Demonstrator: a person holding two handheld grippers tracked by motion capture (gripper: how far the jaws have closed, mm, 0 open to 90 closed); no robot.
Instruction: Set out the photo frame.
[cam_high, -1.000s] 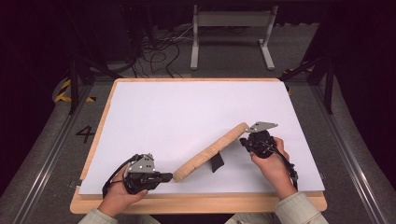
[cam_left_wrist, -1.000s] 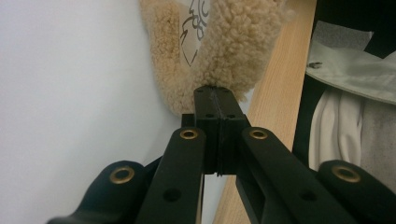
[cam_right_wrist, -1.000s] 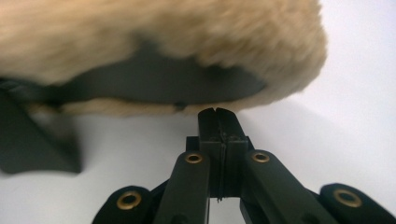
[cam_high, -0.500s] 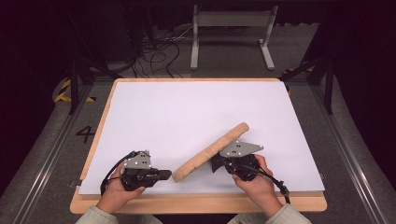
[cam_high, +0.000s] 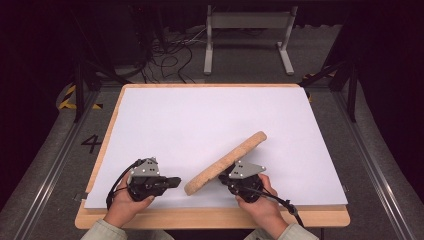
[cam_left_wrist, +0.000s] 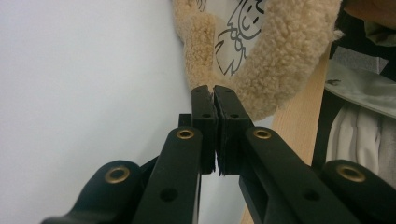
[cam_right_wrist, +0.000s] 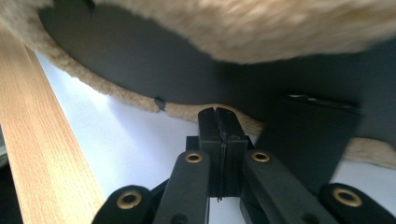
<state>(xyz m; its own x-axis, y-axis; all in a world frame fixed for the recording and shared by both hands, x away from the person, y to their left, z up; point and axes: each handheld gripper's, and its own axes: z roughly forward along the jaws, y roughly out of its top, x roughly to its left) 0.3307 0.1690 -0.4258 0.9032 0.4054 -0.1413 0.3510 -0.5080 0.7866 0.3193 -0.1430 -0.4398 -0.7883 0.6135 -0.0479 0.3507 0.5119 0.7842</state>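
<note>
Wood of table edge (cam_high: 200, 218) nearest, at 6 o'clock; overlaid with white sheet (cam_high: 200, 120) as work surface.

At 7 o'clock of sheet: left hand (cam_high: 125, 205) wrapped around left gripper (cam_high: 175, 181). Jaws pressed together on nothing; tips pointed toward 3 o'clock, just beside near end of fleece-rimmed picture frame (cam_high: 227, 161). Judged parked there to stop that end from sliding.

At 5 o'clock: right hand (cam_high: 260, 202) wrapped around right gripper (cam_right_wrist: 218, 112). Jaws likewise clenched and empty. Aimed at dark back of frame, just beside black easel stand (cam_right_wrist: 308, 140); probably brought in behind to steady or set that prop. Contact with stand not discernible.

Frame: rested on sheet slightly right of centre, between the two grippers. Lay with long axis from 7 toward 1 o'clock and leaned back on its stand, lower fleece rim down on sheet. Showed printed drawing (cam_left_wrist: 233, 42) on the face turned toward left gripper. Gripped by neither tool.

Farther out: bare sheet to 12 o'clock. Past far table edge, tangled cables (cam_high: 170, 55) and pale metal stand (cam_high: 247, 20) on floor.
</note>
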